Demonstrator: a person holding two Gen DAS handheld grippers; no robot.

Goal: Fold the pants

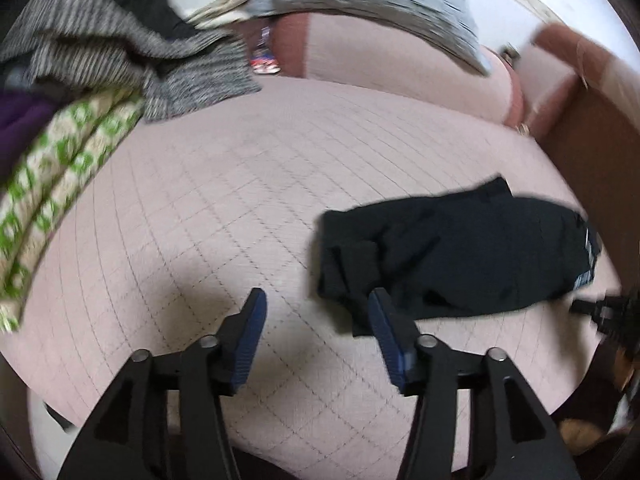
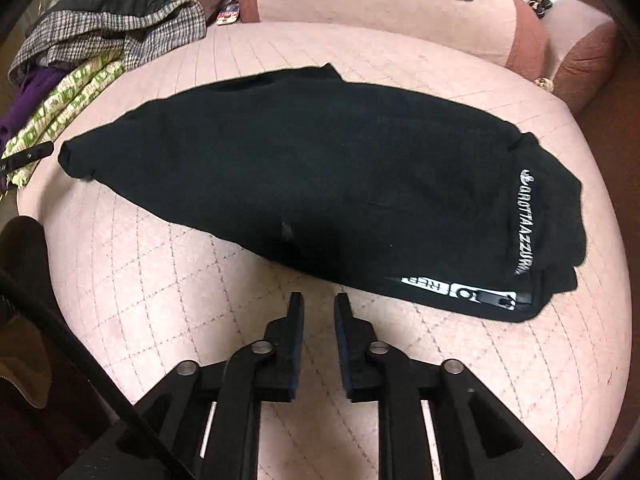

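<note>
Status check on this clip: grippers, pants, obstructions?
Left gripper open, empty. Right gripper open, narrower, empty. Black pants lie bunched on the pink quilted cushion. Clothes pile off to the side, clear.

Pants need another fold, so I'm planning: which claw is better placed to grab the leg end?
Left claw: open, right at the pants' leg end. Right claw sits mid-edge.

Black pants (image 2: 304, 168) lie folded flat on the pink quilted cushion (image 2: 160, 280), white lettering along one end.
</note>
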